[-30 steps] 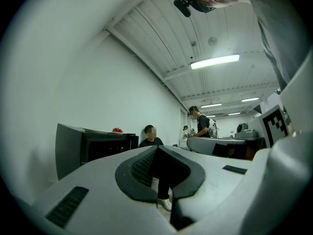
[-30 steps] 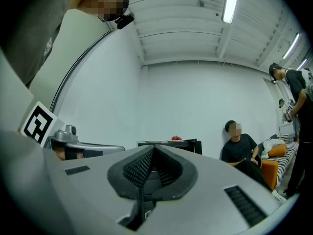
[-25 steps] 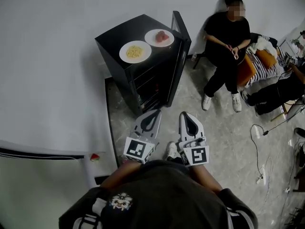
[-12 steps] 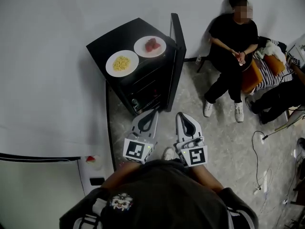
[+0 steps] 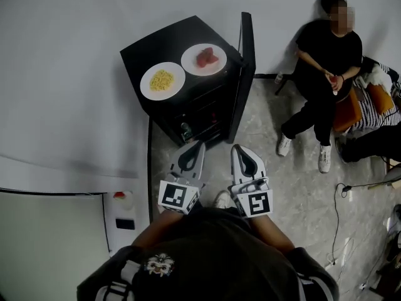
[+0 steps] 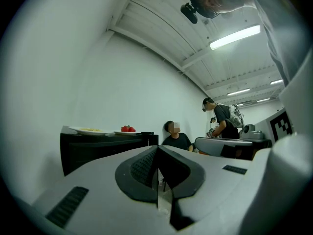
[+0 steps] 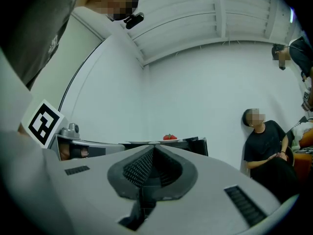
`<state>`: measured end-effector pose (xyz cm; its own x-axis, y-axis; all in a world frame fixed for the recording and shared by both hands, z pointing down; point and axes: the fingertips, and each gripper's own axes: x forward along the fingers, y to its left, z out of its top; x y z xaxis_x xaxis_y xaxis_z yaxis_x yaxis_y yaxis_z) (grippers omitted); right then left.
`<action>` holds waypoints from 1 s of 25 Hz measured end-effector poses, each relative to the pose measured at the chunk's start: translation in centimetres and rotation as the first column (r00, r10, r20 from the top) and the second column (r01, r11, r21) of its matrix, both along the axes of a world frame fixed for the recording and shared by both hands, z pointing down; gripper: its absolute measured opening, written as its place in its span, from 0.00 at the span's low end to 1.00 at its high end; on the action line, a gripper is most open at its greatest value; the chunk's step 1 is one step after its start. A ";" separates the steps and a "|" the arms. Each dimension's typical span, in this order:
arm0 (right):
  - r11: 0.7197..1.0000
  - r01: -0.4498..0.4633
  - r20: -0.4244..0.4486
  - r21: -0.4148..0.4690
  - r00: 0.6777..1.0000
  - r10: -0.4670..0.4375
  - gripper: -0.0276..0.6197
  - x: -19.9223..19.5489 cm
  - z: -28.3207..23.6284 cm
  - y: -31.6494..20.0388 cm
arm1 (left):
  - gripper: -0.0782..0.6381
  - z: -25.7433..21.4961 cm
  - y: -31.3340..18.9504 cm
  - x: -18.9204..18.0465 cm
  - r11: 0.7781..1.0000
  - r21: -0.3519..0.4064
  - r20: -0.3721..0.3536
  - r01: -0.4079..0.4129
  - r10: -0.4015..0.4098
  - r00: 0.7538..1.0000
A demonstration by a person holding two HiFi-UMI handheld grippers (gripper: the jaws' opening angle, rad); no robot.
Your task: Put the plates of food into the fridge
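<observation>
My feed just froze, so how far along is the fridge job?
Done: the fridge door stands open. In hand: nothing; the left gripper and right gripper are shut and empty, short of the fridge. Left: the plate of yellow food and the plate of red food sit on the fridge top, neither inside.

A bare, lab-like test room: blank white walls, ceiling strip lights [image 6: 234,37], loose cables [image 5: 343,187] on the floor at four o'clock, a small black fridge [image 5: 150,52] at twelve.

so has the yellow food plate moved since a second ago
No. The yellow food plate keeps its spot on the fridge top, beside the red food plate.
</observation>
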<state>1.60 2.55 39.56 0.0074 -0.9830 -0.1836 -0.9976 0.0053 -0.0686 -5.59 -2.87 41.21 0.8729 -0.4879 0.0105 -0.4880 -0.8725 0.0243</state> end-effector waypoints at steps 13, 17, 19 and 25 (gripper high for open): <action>0.997 0.072 -0.039 -0.016 0.997 -0.072 0.08 -0.4 0.0 -7.1 | 0.14 0.5 -6.4 -0.8 0.997 -0.010 -0.021 0.072 -0.073 0.997; 0.997 0.078 -0.057 -0.027 0.995 -0.079 0.08 -0.5 -0.4 -9.4 | 0.14 -0.4 -8.7 -0.5 0.997 -0.021 -0.068 0.077 -0.078 0.995; 0.996 0.082 -0.063 -0.028 0.995 -0.083 0.08 -0.7 -0.4 -10.4 | 0.14 -0.3 -9.6 -0.5 0.997 -0.006 -0.072 0.073 -0.073 0.995; 0.994 0.095 -0.085 -0.055 0.991 -0.100 0.08 -1.6 -0.2 -12.6 | 0.14 -0.1 -10.8 -0.5 0.998 -0.009 -0.096 0.058 -0.059 0.994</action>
<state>-0.03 -10.09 39.38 -0.1027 -0.9862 -0.1297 -0.9947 0.1014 0.0161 -6.08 -13.72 41.07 0.8400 -0.5381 -0.0692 -0.5331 -0.8424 0.0787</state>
